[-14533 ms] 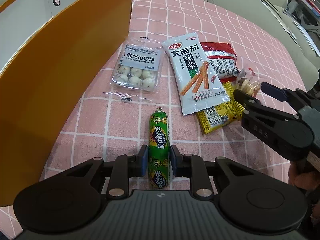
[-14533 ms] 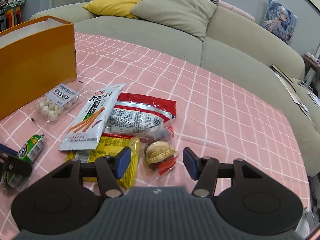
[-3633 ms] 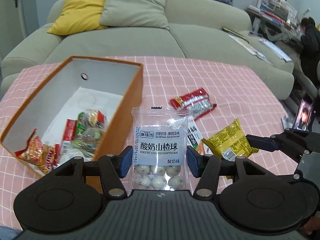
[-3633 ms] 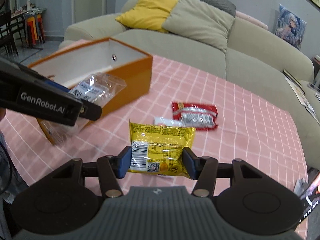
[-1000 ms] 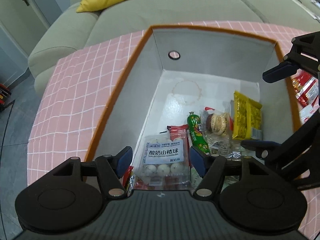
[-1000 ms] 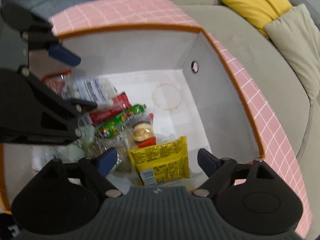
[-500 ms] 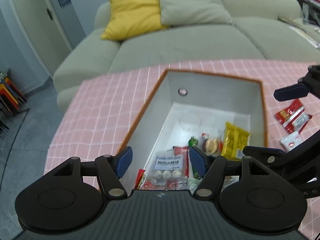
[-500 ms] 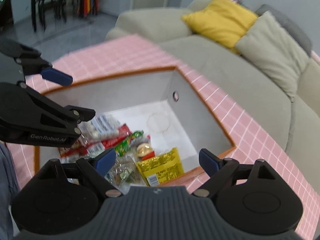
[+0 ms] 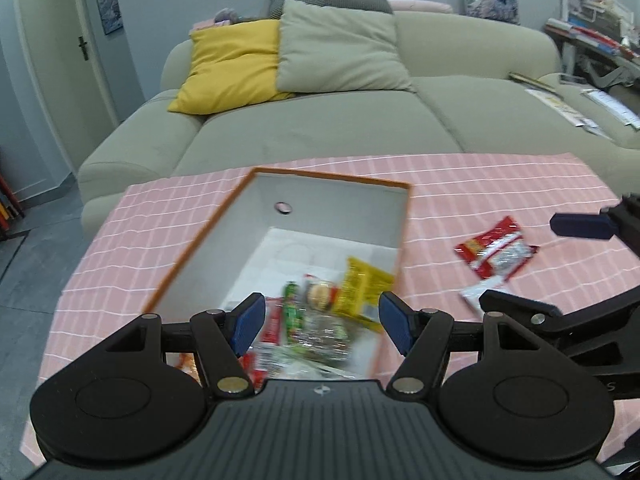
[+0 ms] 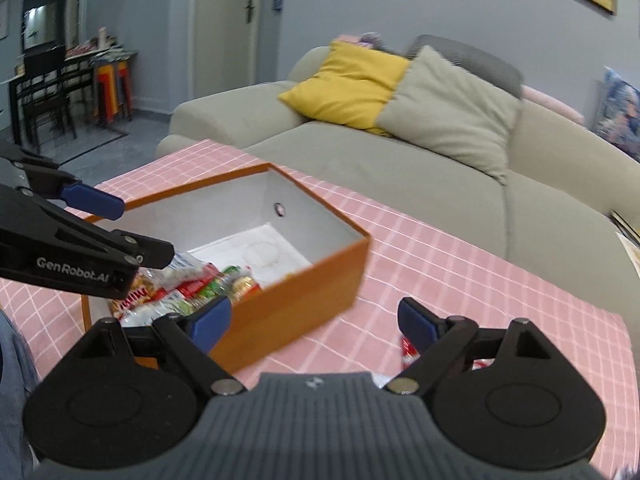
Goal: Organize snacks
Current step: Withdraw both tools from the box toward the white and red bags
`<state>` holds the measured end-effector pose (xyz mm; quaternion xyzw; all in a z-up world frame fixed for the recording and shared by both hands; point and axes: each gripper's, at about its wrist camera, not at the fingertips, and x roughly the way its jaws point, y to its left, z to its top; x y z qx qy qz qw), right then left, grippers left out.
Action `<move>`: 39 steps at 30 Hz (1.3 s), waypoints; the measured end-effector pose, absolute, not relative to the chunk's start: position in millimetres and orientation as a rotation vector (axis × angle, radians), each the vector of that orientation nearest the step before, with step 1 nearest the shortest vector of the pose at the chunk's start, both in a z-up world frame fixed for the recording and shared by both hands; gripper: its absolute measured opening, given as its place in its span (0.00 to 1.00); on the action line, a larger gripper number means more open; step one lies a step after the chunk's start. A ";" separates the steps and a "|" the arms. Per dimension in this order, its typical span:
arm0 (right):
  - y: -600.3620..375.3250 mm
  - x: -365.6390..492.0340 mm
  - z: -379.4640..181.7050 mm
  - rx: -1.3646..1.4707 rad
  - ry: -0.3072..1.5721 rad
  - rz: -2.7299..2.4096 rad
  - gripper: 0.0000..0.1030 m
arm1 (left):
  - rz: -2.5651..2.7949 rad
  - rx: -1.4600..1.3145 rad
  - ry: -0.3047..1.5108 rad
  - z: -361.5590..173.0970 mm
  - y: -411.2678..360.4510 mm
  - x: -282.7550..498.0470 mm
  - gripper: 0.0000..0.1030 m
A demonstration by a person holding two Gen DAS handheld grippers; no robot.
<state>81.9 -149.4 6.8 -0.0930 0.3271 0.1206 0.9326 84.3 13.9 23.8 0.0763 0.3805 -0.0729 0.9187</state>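
Note:
An orange box (image 9: 208, 236) (image 10: 304, 292) with white inner walls stands on the pink checked tablecloth (image 9: 460, 184). Several snack packs lie in its near end, among them a yellow packet (image 9: 362, 286) and a green sausage (image 9: 294, 312). My left gripper (image 9: 322, 322) hangs open above the box's near end, nothing between its blue pads. On the cloth to the right of the box lie a red packet (image 9: 496, 248) and, partly hidden, a white packet (image 9: 474, 294). My right gripper (image 10: 314, 322) stands open and empty over the box's near right corner, the red packet (image 10: 410, 354) peeking behind its right finger.
A beige sofa (image 9: 360, 120) with a yellow cushion (image 9: 232, 66) and a grey cushion (image 9: 340, 54) runs along the table's far side. Papers lie on the sofa at the right. Dark chairs and a door (image 10: 218, 20) stand far left in the right wrist view.
Both grippers have lifted and drawn back out of the box, still open and empty. The right one swung towards the box's right corner; the yellow packet and the hawthorn pack stay inside.

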 end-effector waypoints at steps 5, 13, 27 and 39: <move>-176.6 54.5 -7.9 -0.142 0.673 0.165 0.85 | -0.226 0.106 0.781 18.0 -10.1 67.0 0.74; -210.5 39.3 -49.4 -0.130 0.761 0.036 0.83 | -0.344 0.051 0.851 -11.9 -48.9 60.8 0.71; -262.2 57.9 -93.9 -0.160 0.849 -0.089 0.63 | -0.396 -0.104 1.028 -73.4 -107.4 102.2 0.72; -284.4 78.2 -116.6 -0.152 0.878 -0.071 0.63 | -0.241 -0.160 1.138 -111.4 -141.9 136.7 0.81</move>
